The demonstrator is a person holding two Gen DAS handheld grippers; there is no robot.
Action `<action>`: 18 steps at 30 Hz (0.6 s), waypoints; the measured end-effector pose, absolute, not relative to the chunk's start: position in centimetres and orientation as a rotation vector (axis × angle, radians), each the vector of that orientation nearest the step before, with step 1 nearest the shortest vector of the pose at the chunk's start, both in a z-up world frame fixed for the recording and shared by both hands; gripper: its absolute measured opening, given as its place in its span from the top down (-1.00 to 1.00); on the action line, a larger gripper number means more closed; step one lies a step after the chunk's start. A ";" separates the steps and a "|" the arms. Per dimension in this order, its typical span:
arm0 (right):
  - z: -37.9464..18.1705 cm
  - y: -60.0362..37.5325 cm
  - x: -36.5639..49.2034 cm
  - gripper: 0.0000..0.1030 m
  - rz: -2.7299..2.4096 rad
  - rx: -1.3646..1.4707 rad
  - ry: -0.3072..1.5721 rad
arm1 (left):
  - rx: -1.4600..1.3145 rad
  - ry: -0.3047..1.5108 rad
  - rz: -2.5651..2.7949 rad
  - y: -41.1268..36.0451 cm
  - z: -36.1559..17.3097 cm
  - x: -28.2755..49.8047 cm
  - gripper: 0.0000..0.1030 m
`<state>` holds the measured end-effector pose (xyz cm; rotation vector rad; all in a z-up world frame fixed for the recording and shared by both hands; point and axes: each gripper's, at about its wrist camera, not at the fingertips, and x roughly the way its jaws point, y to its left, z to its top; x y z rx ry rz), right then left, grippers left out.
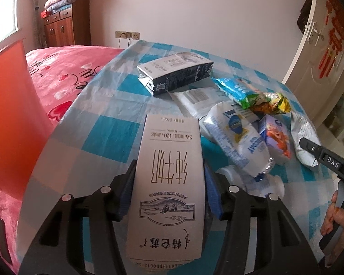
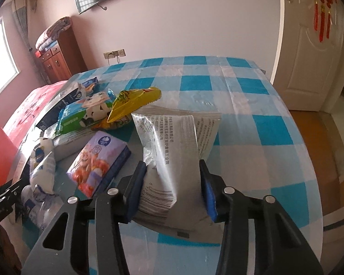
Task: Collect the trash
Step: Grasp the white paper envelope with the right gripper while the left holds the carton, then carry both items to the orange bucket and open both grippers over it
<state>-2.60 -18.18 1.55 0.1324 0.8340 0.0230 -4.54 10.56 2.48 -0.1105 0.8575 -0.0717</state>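
The left gripper point(image 1: 169, 190) clamps a white milk carton point(image 1: 169, 176), its long axis running forward along the fingers; the right gripper point(image 2: 172, 188) pinches a silver foil wrapper point(image 2: 172, 146) above the checked tablecloth point(image 2: 252, 105).

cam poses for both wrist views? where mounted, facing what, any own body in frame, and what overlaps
Left wrist: sits behind the left gripper, looks across the checked table toward the bed and wall; its fingers hold a white carton; the person's right hand and the right gripper's tip show at the right edge.
Right wrist: sits behind the right gripper, looks across the table toward wall and door; its fingers flank a silver bag.
Shared: table, silver bag, purple pack, yellow wrapper.
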 end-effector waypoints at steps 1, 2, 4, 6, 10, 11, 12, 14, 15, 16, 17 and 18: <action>1.6 -18.2 -2.8 0.12 0.028 0.138 0.835 | -0.113 0.853 -0.075 10.6 2.7 -4.7 -0.07; 1.6 -18.2 -3.1 0.12 0.030 0.137 0.835 | -0.115 0.848 -0.080 10.6 2.9 -4.9 -0.07; 1.7 -18.2 -3.6 0.15 0.033 0.136 0.831 | -0.116 0.837 -0.084 10.7 3.3 -5.2 -0.07; 2.0 -18.3 -4.1 0.16 0.037 0.140 0.821 | -0.118 0.825 -0.087 10.8 3.7 -5.5 -0.07; 3.0 -18.2 -5.1 0.16 0.046 0.145 0.797 | -0.115 0.805 -0.090 11.0 4.4 -5.9 -0.07; 3.3 -18.2 -5.4 0.16 0.052 0.152 0.790 | -0.114 0.796 -0.092 11.0 4.7 -6.1 -0.07; 3.7 -18.2 -5.6 0.16 0.058 0.159 0.783 | -0.113 0.790 -0.095 11.0 4.9 -6.3 -0.07; 4.5 -18.0 -6.0 0.16 0.074 0.168 0.766 | -0.115 0.777 -0.103 11.1 5.3 -6.6 -0.07; 5.1 -17.8 -6.3 0.16 0.084 0.169 0.756 | -0.119 0.770 -0.108 11.1 5.6 -6.7 -0.07; 5.7 -17.5 -6.5 0.16 0.097 0.173 0.747 | -0.123 0.763 -0.113 11.2 5.9 -6.8 -0.07; 6.2 -17.2 -6.7 0.16 0.111 0.175 0.741 | -0.127 0.756 -0.118 11.2 6.1 -7.0 -0.07; 6.6 -16.8 -6.8 0.16 0.124 0.174 0.734 | -0.130 0.750 -0.122 11.3 6.4 -7.1 -0.07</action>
